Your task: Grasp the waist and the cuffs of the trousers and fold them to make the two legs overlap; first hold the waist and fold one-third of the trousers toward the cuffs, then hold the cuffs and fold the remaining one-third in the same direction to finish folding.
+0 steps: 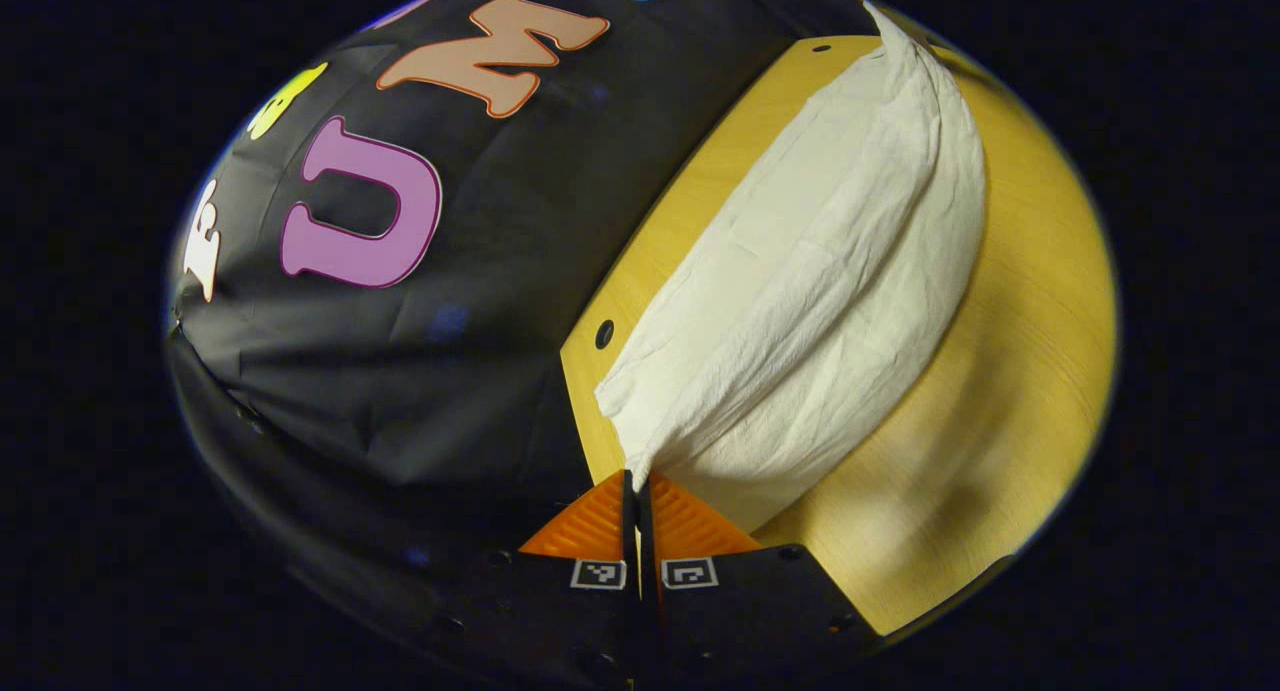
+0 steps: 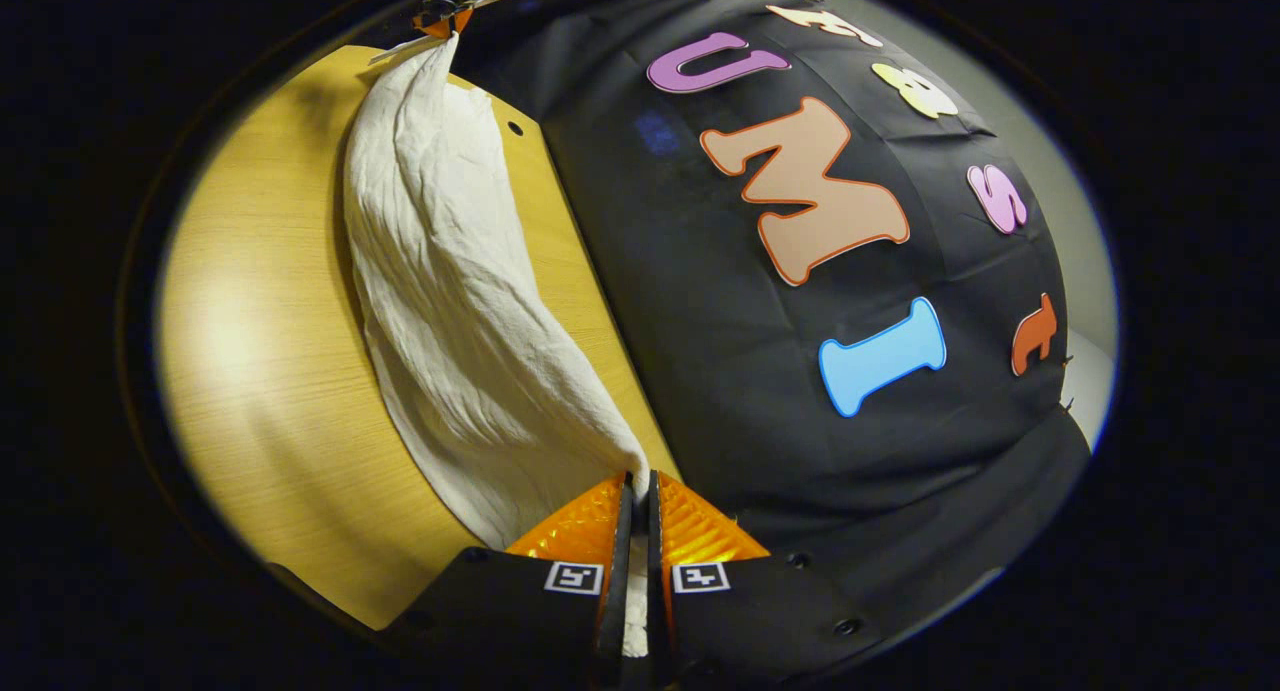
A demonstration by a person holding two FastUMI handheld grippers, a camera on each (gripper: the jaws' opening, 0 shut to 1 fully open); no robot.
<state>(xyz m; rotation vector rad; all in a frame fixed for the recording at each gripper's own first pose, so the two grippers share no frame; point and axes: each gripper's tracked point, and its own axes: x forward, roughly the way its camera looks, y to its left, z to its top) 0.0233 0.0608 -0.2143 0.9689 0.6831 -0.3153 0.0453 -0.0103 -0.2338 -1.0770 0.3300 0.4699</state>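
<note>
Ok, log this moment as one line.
left gripper: shut on trousers | right gripper: shut on trousers | trousers stretched between grippers above table

1 pr trousers (image 1: 820, 271), 1 table (image 1: 1010, 391), 2 claws (image 1: 637, 491).

Cream-white trousers (image 1: 820, 301), their cloth finely creased and plain, with no print or stripe, lie across a honey-yellow wooden table (image 1: 1010, 411) marked by a faint straight grain and a few small dark round holes near its edge. In the right gripper view the same off-white fabric (image 2: 450, 311) runs over the warm yellow tabletop (image 2: 260, 371), which shows a paler glare patch. Behind stands the booth's black cloth wall (image 1: 420, 371). Small black-and-white square markers sit on each gripper's dark body.
</note>
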